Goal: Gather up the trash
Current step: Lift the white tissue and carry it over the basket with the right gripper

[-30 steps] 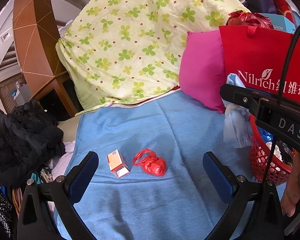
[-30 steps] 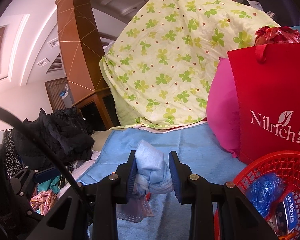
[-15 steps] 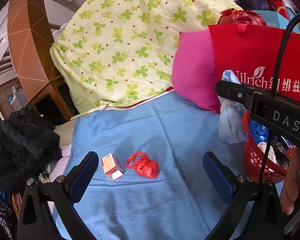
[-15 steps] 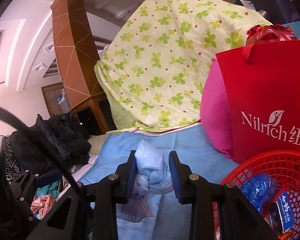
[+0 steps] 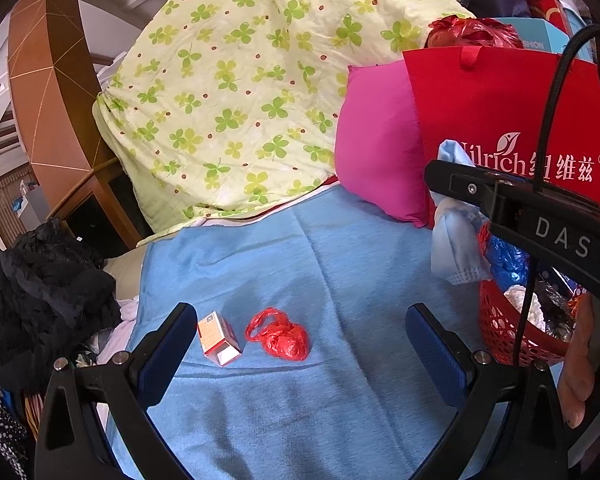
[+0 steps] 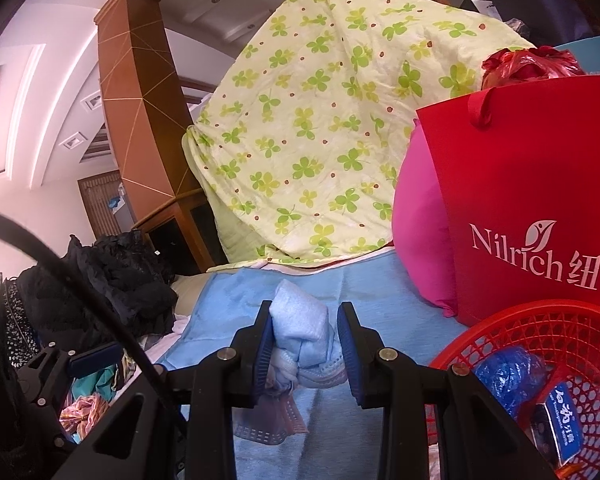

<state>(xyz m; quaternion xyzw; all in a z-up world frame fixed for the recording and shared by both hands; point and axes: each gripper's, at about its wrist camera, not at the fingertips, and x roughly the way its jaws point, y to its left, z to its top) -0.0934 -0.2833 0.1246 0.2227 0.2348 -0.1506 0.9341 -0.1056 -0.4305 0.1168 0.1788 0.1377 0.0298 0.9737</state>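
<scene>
My right gripper [image 6: 305, 354] is shut on a bundle of light blue face masks [image 6: 300, 338], held above the blue sheet just left of the red basket [image 6: 540, 326]. In the left wrist view the masks [image 5: 456, 248] hang from the right gripper beside the basket [image 5: 508, 332], which holds blue plastic, white paper and a small box. My left gripper [image 5: 296, 352] is open and empty above the sheet. A small orange and white box [image 5: 218, 338] and a crumpled red plastic bag [image 5: 282, 338] lie on the sheet between its fingers.
A red Nilrich shopping bag [image 5: 500, 120] and a pink pillow [image 5: 376, 144] stand behind the basket. A green clover quilt [image 5: 244, 92] is piled at the back. Black clothes [image 5: 40, 276] lie at the sheet's left edge, by a wooden cabinet [image 5: 96, 208].
My right gripper has carried the masks rightward, closer to the red basket. The left gripper has shifted slightly; the box and red bag lie where they were.
</scene>
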